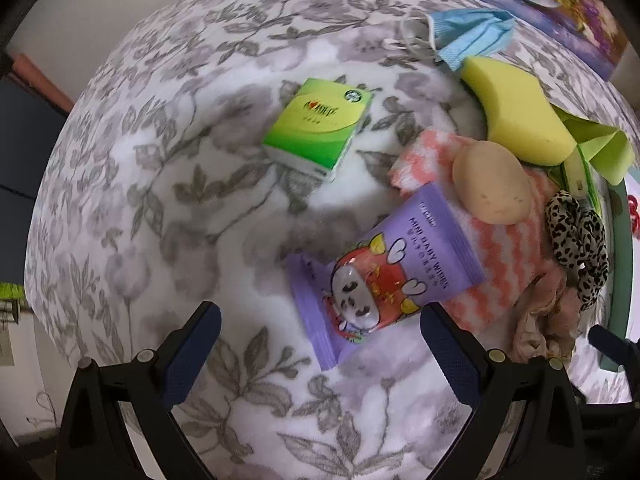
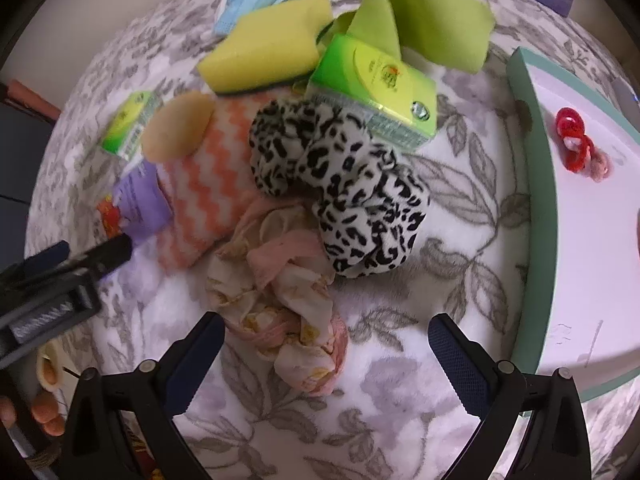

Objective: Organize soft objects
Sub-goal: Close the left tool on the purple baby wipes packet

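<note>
Clutter of soft things lies on a floral blanket (image 1: 132, 184); the left gripper (image 1: 320, 344) hangs with its jaws spread wide and empty just over a purple pack of baby wipes (image 1: 384, 264), which leans on a pink-and-white zigzag cloth (image 1: 504, 256); a beige powder puff (image 1: 492, 184) rests on that cloth, a green tissue pack (image 1: 320, 128) lies apart to the left, and a yellow sponge (image 1: 516, 112) and a blue face mask (image 1: 468, 36) sit farther back. The right gripper (image 2: 326, 356) is likewise wide open and holds nothing, poised above a crumpled pale pink floral cloth (image 2: 280, 300); a leopard-print scrunchie (image 2: 344, 184) touches it, beside a second green tissue pack (image 2: 376, 88) and a lime cloth (image 2: 432, 20); at right, a white tray with a teal rim (image 2: 540, 184) holds a red hair tie (image 2: 576, 140).
</note>
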Demonstrator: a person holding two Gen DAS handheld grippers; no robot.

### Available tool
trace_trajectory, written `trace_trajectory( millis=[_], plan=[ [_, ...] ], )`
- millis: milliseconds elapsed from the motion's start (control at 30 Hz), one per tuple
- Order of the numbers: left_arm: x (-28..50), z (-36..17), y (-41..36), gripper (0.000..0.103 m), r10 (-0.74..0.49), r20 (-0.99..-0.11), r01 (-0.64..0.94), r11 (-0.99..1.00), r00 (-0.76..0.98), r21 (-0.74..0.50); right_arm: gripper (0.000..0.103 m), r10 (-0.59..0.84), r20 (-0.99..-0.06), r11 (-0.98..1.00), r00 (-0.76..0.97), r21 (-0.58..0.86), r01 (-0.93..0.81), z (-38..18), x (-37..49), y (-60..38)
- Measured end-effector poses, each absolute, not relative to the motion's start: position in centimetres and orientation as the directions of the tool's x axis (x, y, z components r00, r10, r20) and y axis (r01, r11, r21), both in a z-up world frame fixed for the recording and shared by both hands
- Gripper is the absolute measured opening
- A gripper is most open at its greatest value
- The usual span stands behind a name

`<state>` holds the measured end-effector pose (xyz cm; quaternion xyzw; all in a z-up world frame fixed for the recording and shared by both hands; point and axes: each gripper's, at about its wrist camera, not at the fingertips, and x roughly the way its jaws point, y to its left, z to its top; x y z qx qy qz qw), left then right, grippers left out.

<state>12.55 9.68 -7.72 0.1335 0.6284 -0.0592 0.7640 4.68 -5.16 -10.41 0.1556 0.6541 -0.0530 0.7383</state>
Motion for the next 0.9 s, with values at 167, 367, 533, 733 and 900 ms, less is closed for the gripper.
trace_trajectory(
  millis=[167,367,533,733,900],
  plan=[
    [13.4,-8.3,7.8,0.100,0.072,-0.974,0.315,0.939,0.217,0.139,0.103,0.128,-0.982,0.946,0.142,0.164,0.278,-10.2,4.6,-5.4],
    [14.4,-8.9,6.7,0.100,0.072,-0.971,0.327,0.934,0.230,0.146,0.103,0.119,-0.985,0.958,0.124,0.147,0.245,-10.4,4.7,-4.8],
    [15.1,-8.8,7.2,0.099,0.069,-0.964,0.320,0.935,0.256,0.152,0.099,0.100,-0.988,0.963,0.119,0.126,0.239,-10.6,4.6,-4.2],
    [14.7,-9.2,7.0,0.079,0.048,-0.971,0.336,0.933,0.236,0.128,0.086,0.091,-0.989,0.966,0.117,0.116,0.232,-10.8,4.5,-4.3],
    [14.5,-9.2,6.7,0.063,0.045,-0.970,0.341,0.931,0.239,0.127,0.077,0.085,-0.988,0.966,0.127,0.113,0.234,-10.2,4.0,-4.9]
  ],
)
